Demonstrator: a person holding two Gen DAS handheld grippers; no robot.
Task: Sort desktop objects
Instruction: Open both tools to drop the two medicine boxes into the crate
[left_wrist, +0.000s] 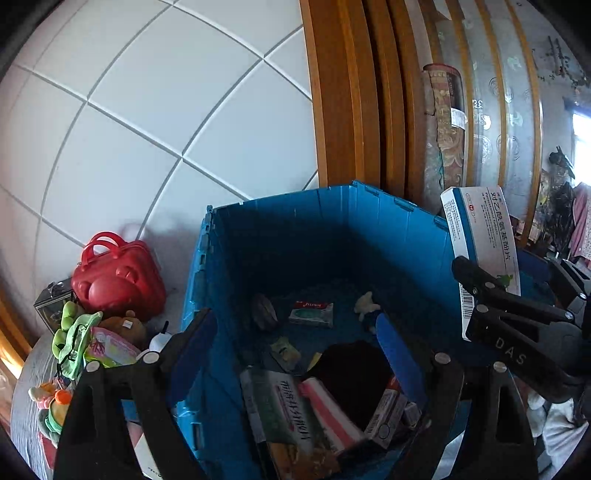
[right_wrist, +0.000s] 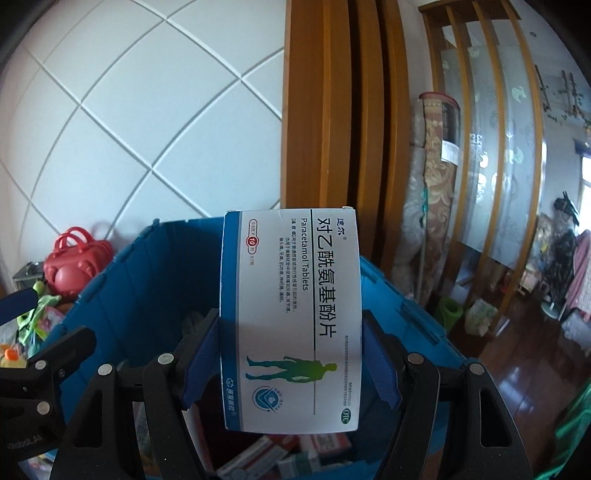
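Blue crate (left_wrist: 332, 236) sitting below both grippers, already holding several medicine boxes (left_wrist: 291, 417). We are gripping paracetamol box (right_wrist: 290, 317) upright in right gripper (right_wrist: 290, 363), jaws clenched on its side edges, above crate opening. Left gripper (left_wrist: 295, 354) hovering over crate, jaws spread, grasping nothing. Risk, as we are judging: thin carton buckling or pivoting in pinch; releasing near right wall, box tipping outside. Toys (left_wrist: 79, 343) waiting on table (left_wrist: 27, 373) beside crate.

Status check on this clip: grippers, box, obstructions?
Right gripper shut on paracetamol box, above blue crate. Left gripper open, empty. Nothing blocking.
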